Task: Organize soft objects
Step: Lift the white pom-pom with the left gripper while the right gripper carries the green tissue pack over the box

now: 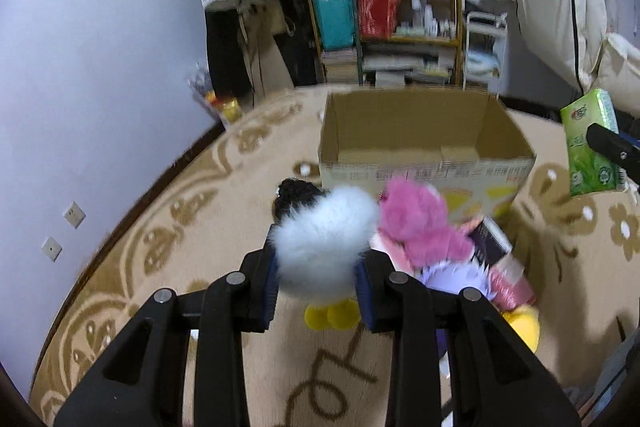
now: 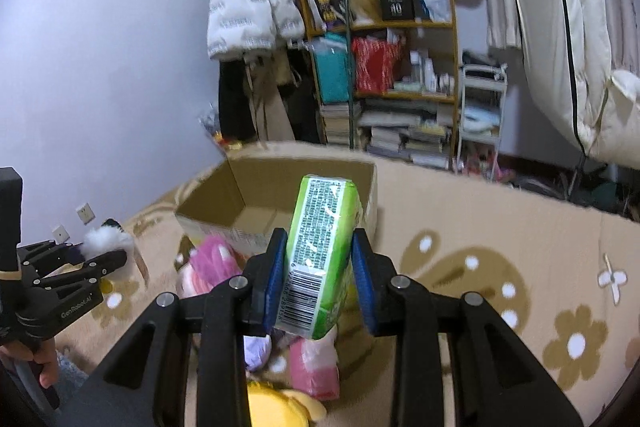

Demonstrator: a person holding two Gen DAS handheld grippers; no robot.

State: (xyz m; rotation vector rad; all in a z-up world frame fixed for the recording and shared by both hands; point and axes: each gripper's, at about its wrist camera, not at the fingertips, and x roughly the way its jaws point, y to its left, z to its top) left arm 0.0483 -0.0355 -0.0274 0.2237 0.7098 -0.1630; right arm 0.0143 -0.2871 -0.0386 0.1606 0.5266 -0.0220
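Left gripper (image 1: 316, 279) clamped on a white fluffy plush toy (image 1: 324, 247) with yellow feet, held above the carpet (image 1: 160, 267), just in front of the open cardboard box (image 1: 420, 147). Right gripper (image 2: 320, 275) clamped on a green tissue pack (image 2: 320, 259), upright, tilted a bit, in front of the box. On the carpet at the box's near wall: pink plush (image 1: 416, 223), purple item (image 1: 456, 275), pink packet (image 2: 312, 367), yellow plush (image 2: 280, 407), bunched together.
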